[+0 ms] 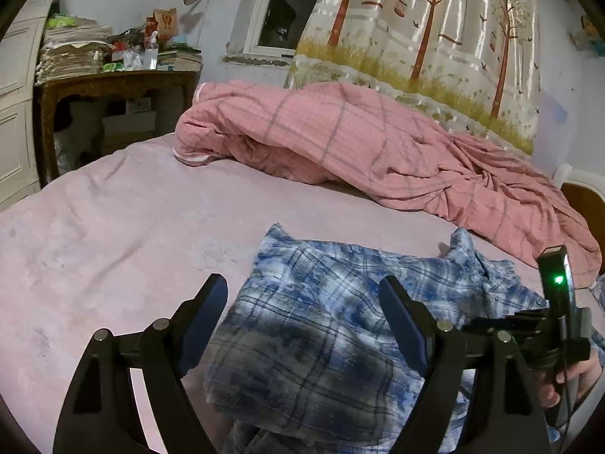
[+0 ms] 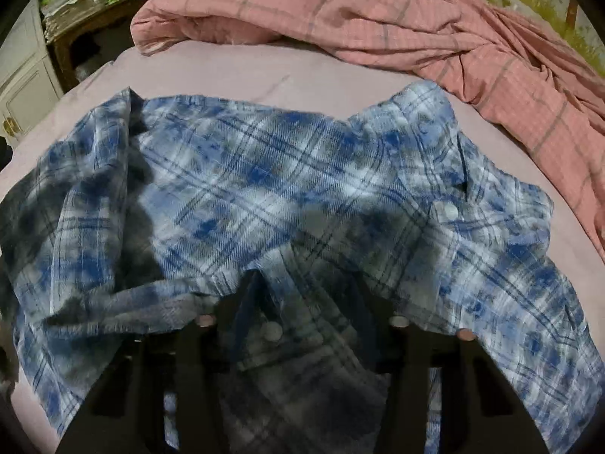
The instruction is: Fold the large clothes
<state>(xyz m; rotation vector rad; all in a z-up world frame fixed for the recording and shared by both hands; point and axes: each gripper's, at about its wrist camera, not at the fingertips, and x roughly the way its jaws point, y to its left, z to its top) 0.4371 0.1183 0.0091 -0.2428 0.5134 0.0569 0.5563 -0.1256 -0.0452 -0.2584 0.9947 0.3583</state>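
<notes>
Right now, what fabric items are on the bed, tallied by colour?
Blue plaid shirt: 1
Pink checked quilt: 1
Mauve sheet covering the bed: 1
Total: 3

I see a soft woven plaid shirt (image 2: 287, 189) on the bed's matt, faintly fuzzy mauve sheet (image 1: 113, 227), a crumpled cotton-look pink quilt (image 1: 340, 143), a glossy satin curtain (image 1: 435, 38), matt black plastic gripper fingers (image 1: 401, 314).
</notes>
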